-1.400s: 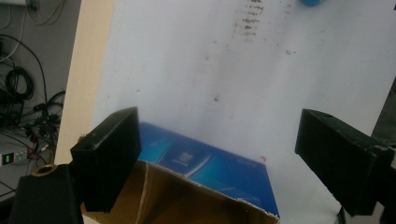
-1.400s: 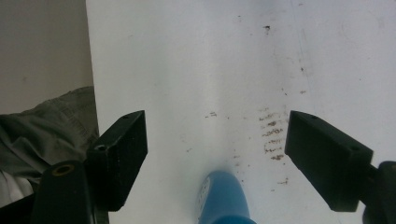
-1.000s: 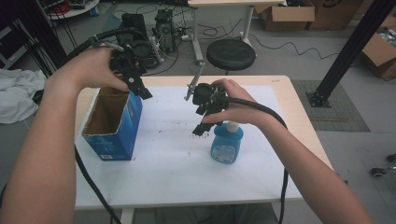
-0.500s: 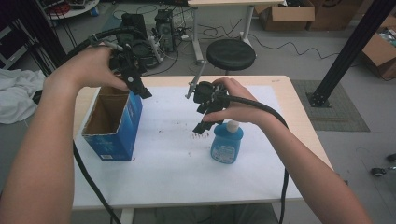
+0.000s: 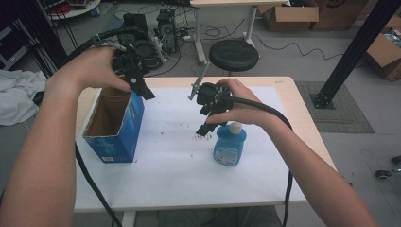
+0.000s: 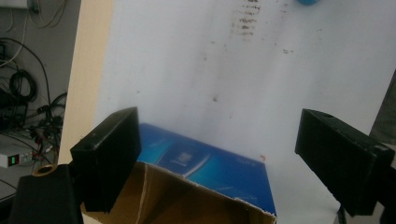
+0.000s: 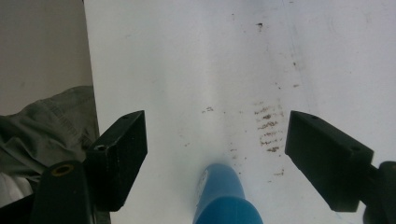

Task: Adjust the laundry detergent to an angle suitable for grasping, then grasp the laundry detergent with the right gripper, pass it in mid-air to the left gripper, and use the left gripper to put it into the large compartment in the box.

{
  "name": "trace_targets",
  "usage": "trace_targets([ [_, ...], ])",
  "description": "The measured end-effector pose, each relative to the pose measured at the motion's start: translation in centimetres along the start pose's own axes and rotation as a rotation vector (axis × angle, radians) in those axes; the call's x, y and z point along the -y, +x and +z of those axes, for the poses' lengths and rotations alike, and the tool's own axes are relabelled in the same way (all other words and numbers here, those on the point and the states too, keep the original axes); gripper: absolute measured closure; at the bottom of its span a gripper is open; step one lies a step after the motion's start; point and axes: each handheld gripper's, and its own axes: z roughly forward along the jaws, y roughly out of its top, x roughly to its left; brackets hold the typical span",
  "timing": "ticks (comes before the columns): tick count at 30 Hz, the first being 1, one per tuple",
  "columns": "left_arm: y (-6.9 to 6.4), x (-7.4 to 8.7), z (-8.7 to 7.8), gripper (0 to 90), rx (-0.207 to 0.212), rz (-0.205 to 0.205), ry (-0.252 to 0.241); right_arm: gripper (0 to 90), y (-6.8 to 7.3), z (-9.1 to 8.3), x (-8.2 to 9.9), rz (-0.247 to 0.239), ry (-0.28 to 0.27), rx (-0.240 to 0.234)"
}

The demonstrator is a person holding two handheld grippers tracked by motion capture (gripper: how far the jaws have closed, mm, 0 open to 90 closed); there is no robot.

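A blue box (image 5: pixel 115 124) with an open top stands at the table's left; in the left gripper view its cardboard inside and blue side (image 6: pixel 210 169) lie below the wide-apart jaws. My left gripper (image 5: pixel 142 90) hovers open over the box's far right corner. A blue bottle (image 5: pixel 230 145) with a white cap stands right of the middle. My right gripper (image 5: pixel 206 129) hangs open just left of and above its cap; in the right gripper view the bottle (image 7: pixel 223 196) rises between the spread jaws, untouched.
The white table top (image 5: pixel 179 161) carries a patch of brown smudges (image 5: pixel 198 138) left of the bottle. A black stool (image 5: pixel 233 54) stands behind the table, a black frame post (image 5: pixel 352 52) at the right, and white cloth (image 5: pixel 16 97) on the floor at the left.
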Motion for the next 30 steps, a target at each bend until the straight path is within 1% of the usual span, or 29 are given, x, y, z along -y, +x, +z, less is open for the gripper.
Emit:
trace_targets([
  [4, -0.1, 0.0, 0.0, 15.1, -0.001, 0.001, 0.002, 21.1, 0.0, 0.1, 0.0, -0.009, -0.003, -0.004],
  [5, -0.1, 0.0, 0.0, 15.1, -0.001, 0.001, 0.004, 21.1, 0.0, 0.0, 0.0, 0.0, -0.003, -0.002],
  [11, -0.4, -0.1, -0.2, 15.1, 0.0, 0.003, 0.002, 21.1, 0.2, -0.3, 0.2, -0.005, -0.02, -0.002],
  [12, -0.4, -0.1, -0.2, 15.0, 0.0, 0.003, 0.002, 21.1, 0.3, -0.4, 0.3, 0.002, -0.018, -0.002],
  [16, -0.5, -0.2, -0.2, 15.1, -0.002, 0.006, 0.003, 20.9, 0.3, -0.6, 0.5, 0.002, -0.026, 0.0],
  [17, -0.4, -0.2, -0.2, 15.1, -0.001, 0.008, 0.001, 21.0, 0.3, -0.8, 0.8, 0.001, -0.036, -0.01],
  [18, -0.4, -0.2, -0.2, 15.1, -0.001, 0.008, 0.001, 21.0, 0.3, -0.8, 0.8, 0.001, -0.036, -0.01],
  [19, -0.4, -0.3, -0.2, 15.1, 0.0, 0.01, 0.002, 20.6, 0.2, -1.3, 1.0, 0.004, -0.05, -0.003],
  [21, -0.4, -0.3, -0.2, 15.1, -0.001, 0.014, 0.001, 20.3, 0.2, -1.5, 1.1, 0.006, -0.058, -0.001],
  [22, -0.5, -0.3, -0.2, 15.1, -0.002, 0.016, -0.001, 20.0, 0.1, -2.0, 1.3, 0.01, -0.071, 0.004],
  [24, -0.5, -0.3, -0.2, 15.1, -0.001, 0.018, 0.003, 20.0, 0.2, -2.2, 1.5, 0.012, -0.081, 0.005],
  [27, -0.6, -0.2, -0.2, 15.1, -0.004, 0.014, 0.001, 20.1, 0.0, -3.2, 2.4, 0.02, -0.113, 0.013],
  [28, -0.6, -0.2, -0.2, 15.1, -0.004, 0.014, 0.001, 20.1, 0.0, -3.2, 2.4, 0.02, -0.113, 0.013],
  [30, -0.6, -0.3, -0.2, 15.1, -0.004, 0.017, 0.0, 19.8, 0.0, -3.7, 3.1, 0.03, -0.129, 0.023],
])
